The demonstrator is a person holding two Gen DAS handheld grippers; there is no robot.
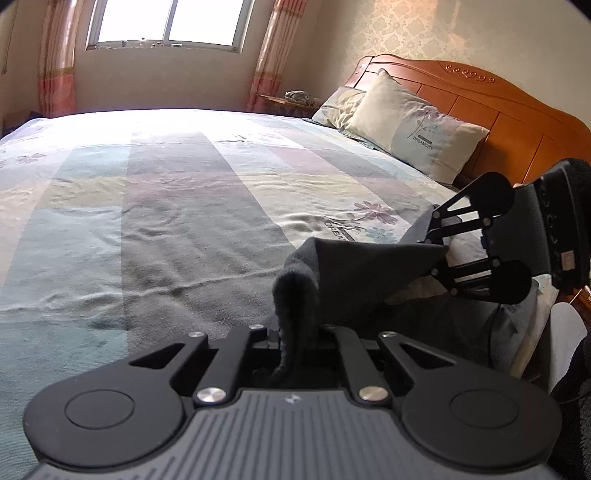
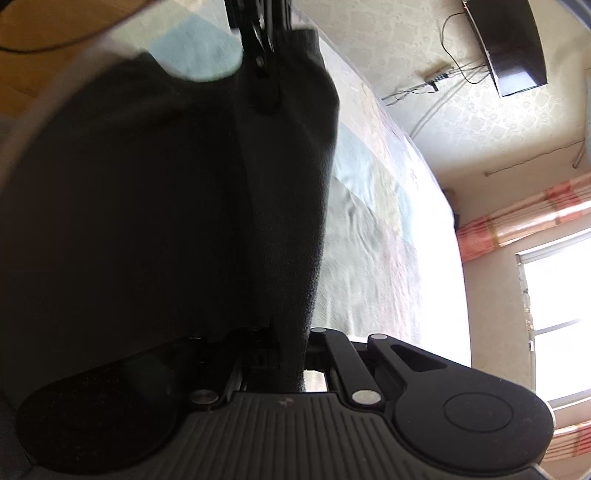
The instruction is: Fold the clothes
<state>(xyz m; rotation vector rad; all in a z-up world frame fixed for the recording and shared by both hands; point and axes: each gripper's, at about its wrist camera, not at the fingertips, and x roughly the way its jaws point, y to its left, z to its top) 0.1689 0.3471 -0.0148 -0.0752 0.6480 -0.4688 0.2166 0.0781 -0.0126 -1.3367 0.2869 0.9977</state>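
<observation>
A dark grey garment hangs stretched between my two grippers just above the striped bed sheet, near the bed's right edge. My left gripper is shut on one bunched edge of it. In the same view my right gripper is turned on its side, shut on the other corner. The right wrist view is rolled sideways; the garment fills its left half, pinched in the right gripper. At the top of that view the left gripper shows, clamped on the cloth.
Two pillows lean on the wooden headboard at the right. A nightstand and a curtained window lie beyond the bed. A person's dark fuzzy sleeve holds the right gripper. A wall-mounted screen hangs opposite.
</observation>
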